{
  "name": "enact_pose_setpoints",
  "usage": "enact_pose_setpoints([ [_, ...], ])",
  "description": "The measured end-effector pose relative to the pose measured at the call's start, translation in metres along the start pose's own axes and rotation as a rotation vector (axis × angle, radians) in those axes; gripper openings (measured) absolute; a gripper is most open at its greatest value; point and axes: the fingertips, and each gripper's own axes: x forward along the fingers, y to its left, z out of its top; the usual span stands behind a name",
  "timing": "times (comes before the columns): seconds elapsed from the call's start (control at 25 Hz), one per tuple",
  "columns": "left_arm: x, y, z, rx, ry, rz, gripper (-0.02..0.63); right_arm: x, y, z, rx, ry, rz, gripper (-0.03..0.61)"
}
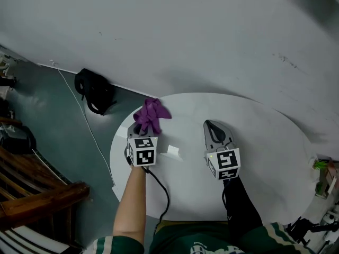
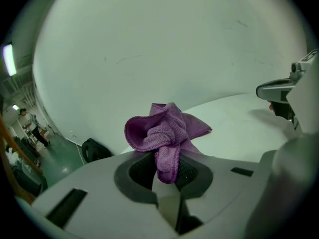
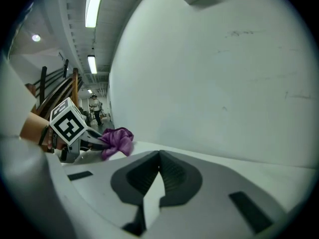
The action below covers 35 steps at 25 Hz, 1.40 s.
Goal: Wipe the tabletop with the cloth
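Observation:
A purple cloth [image 1: 151, 115] [image 2: 167, 131] is bunched up and pinched between the jaws of my left gripper [image 1: 145, 132] [image 2: 167, 171], held over the left part of the round white tabletop [image 1: 265, 157]. The cloth also shows in the right gripper view [image 3: 117, 141], sticking out of the left gripper. My right gripper [image 1: 214, 131] [image 3: 159, 171] hovers over the middle of the tabletop, to the right of the cloth; its jaws are closed together with nothing between them.
A grey wall [image 1: 185, 30] rises behind the table. A black bag [image 1: 94, 91] lies on the floor at the left by a white cable [image 1: 79, 110]. Wooden furniture [image 1: 37, 194] stands at the lower left. Small items [image 1: 323, 176] sit off the table's right edge.

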Motion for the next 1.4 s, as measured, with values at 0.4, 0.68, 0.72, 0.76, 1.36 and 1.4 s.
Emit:
enact_pose_setpoints([
  [0.4,-0.023,0.055,-0.036,-0.125,0.016,0.075,0.054,-0.002,0.033,0.006,-0.023,-0.008,0.051,0.003],
  [0.68,-0.075,-0.012,0.031,-0.093,-0.216,-0.042,0.054,-0.057,-0.011,0.003,-0.001,-0.034,-0.060,0.004],
  [0.72,-0.082,-0.028,0.042,-0.077,-0.239,-0.064,0.054,-0.068,-0.020,0.002,0.005,-0.039,-0.080,0.003],
  [0.76,-0.089,-0.046,0.053,-0.058,-0.261,-0.085,0.054,-0.079,-0.031,0.000,0.011,-0.044,-0.099,0.003],
  [1.36,-0.161,-0.388,0.121,0.107,-0.371,-0.464,0.054,-0.309,-0.216,-0.047,0.094,-0.107,-0.404,0.003],
  [1.4,-0.166,-0.413,0.123,0.120,-0.374,-0.491,0.054,-0.326,-0.228,-0.053,0.100,-0.108,-0.427,0.003],
])
